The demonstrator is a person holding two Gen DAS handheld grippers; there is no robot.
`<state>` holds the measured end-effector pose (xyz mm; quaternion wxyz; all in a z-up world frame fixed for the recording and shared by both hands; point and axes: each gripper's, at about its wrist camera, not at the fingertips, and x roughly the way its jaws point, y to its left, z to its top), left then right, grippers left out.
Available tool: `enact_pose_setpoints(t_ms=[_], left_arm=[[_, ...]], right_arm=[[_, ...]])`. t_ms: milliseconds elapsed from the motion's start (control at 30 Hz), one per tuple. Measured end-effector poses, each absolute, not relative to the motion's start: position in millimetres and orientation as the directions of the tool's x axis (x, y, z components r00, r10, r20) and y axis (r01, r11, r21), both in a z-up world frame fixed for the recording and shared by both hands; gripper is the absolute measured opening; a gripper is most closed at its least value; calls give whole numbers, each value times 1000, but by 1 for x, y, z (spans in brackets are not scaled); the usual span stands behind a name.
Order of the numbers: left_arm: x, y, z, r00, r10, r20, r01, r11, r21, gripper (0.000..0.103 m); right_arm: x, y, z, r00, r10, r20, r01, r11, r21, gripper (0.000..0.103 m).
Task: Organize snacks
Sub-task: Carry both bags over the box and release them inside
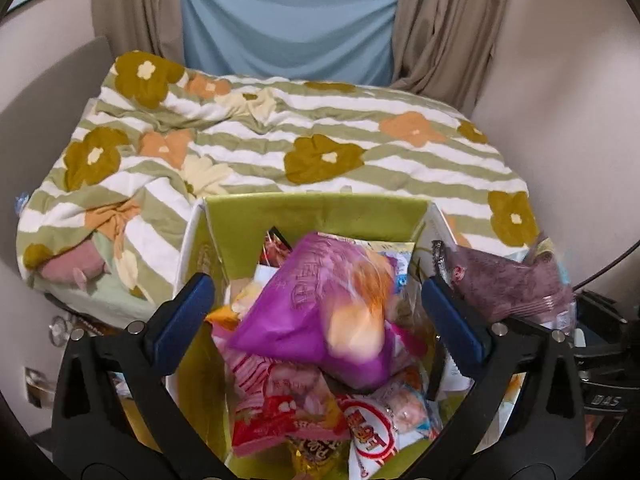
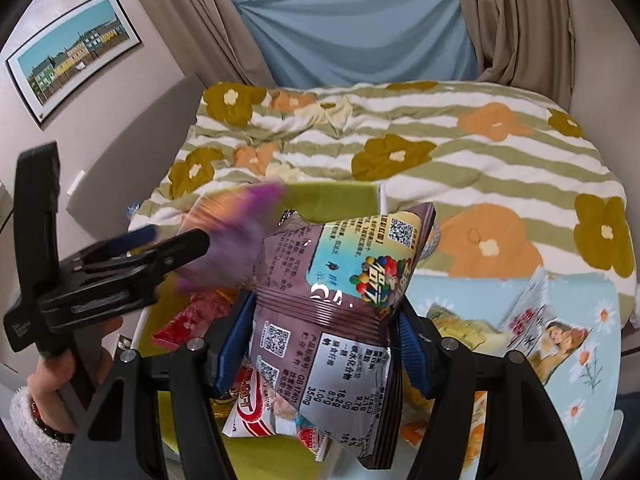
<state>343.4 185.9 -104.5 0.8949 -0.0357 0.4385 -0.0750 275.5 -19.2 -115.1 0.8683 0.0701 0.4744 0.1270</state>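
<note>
1. Here the left gripper [image 1: 320, 308] hangs over the green box [image 1: 320, 208], its jaws spread wide and holding nothing.
2. A blurred purple snack bag [image 1: 316, 316] sits between those jaws, above the pile of snack packets [image 1: 292, 416] that fills the box; whether it touches them I cannot tell.
3. The right gripper [image 2: 324, 344] has its jaws pinching a brown candy bag [image 2: 336, 312], held upright just beside the box's right edge.
4. The box stands at the foot of the bed [image 1: 360, 148], under a flowered striped blanket.
</note>
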Motion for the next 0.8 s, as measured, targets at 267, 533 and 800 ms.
enact_pose_setpoints(t_ms=[267,533,800], left_arm=[[306,199,-100,592,-139,-794,32,988,-149,103],[283,217,-95,595,-97,-798,-35,989,-146,103],[267,226,-107,576,-72,-815,-72,988,-138,103]], right_arm=[[266,-21,-116,505,280,-816,-155,960,233,62],[263,-10,-107,480,312,-820,-193,949,249,62],[263,22,-139,382,352,-855,-204,934,293,73]])
